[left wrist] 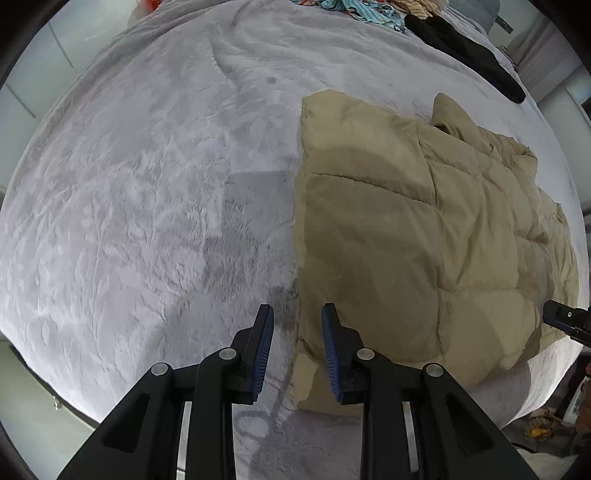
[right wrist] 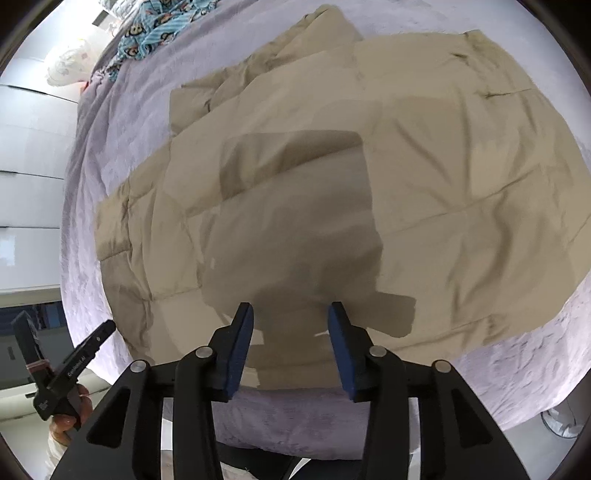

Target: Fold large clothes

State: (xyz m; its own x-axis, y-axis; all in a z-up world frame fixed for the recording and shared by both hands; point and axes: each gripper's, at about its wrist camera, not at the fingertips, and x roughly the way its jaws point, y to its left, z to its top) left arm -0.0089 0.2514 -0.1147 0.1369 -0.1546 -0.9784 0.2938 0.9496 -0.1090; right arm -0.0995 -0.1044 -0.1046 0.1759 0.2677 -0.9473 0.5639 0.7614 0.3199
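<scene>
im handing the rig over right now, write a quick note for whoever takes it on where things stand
Left gripper: open, empty, hovering over the left edge of the beige quilted jacket.
Right gripper: open, empty, above the jacket's near hem.
The jacket lies spread flat on the grey plush blanket, with one part already folded in over the body near the far end. A black garment and patterned blue clothes wait at the far side of the bed.
Done: jacket laid out, first fold apparently made.
Left: probably grasp the edges, finish folding the jacket, then do the other garments.
</scene>
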